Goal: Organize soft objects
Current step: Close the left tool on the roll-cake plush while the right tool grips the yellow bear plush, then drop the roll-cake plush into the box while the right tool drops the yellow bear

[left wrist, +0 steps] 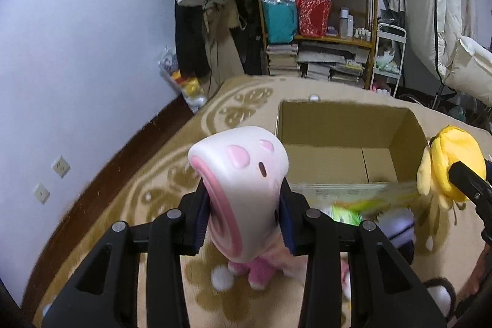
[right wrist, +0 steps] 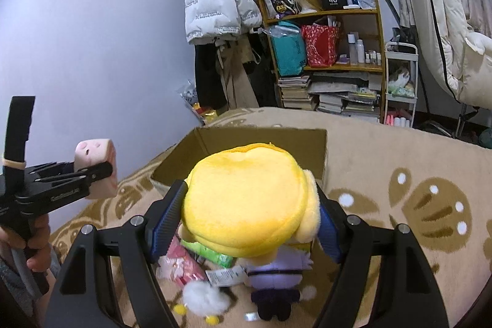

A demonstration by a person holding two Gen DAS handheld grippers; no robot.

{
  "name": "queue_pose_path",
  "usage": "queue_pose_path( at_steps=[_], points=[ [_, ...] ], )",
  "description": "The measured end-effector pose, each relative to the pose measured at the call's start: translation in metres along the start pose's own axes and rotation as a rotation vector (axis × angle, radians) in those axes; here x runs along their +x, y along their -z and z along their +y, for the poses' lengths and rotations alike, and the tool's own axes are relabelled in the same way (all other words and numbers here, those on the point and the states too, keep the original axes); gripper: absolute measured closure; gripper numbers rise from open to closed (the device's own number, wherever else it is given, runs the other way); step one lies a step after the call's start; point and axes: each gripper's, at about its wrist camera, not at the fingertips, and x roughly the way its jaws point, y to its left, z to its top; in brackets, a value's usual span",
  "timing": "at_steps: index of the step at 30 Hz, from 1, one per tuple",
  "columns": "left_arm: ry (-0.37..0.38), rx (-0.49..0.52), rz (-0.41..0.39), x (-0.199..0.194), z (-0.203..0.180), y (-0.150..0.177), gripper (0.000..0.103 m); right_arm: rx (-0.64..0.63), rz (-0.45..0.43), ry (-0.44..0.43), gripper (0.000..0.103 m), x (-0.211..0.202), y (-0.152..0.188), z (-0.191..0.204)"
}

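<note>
One cardboard box (left wrist: 347, 140) lies open, interior bare — left jaws clamp pink toy (left wrist: 243, 174), right jaws yellow plush (right wrist: 246, 205).

one cardboard box (left wrist: 347, 137), two held soft toys, one rug (right wrist: 399, 149).

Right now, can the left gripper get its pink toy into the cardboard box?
Probably yes. The left gripper holds the pink toy above the carpet, and the cardboard box stands open just ahead with nothing between.

Dim, flat indoor light falling evenly, fisheye bending the edges into dark corners, motion blur smearing the lower carpet (left wrist: 147, 174), shadows staying soft.
</note>
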Motion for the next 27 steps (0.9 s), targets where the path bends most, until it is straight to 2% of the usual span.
queue_pose_path(
  at_steps=[4, 11, 16, 22, 27],
  points=[
    [-0.007, 0.047, -0.026, 0.016, -0.009, -0.020, 0.065, -0.015, -0.015, -0.007, 0.023, 0.011, -0.008, 0.004],
    [0.023, 0.081, -0.051, 0.039, -0.028, -0.040, 0.064, -0.021, -0.017, 0.001, 0.023, 0.031, -0.020, 0.001],
    [0.099, 0.080, -0.014, 0.060, -0.039, -0.047, 0.063, -0.018, 0.009, 0.013, 0.022, 0.048, -0.020, -0.008],
    [0.129, 0.093, 0.047, 0.083, -0.049, -0.042, 0.059, -0.028, 0.063, 0.033, 0.022, 0.066, -0.012, -0.016],
    [0.135, 0.140, 0.060, 0.091, -0.061, -0.037, 0.053, -0.015, 0.081, 0.028, 0.022, 0.075, -0.007, -0.021]
  ],
)
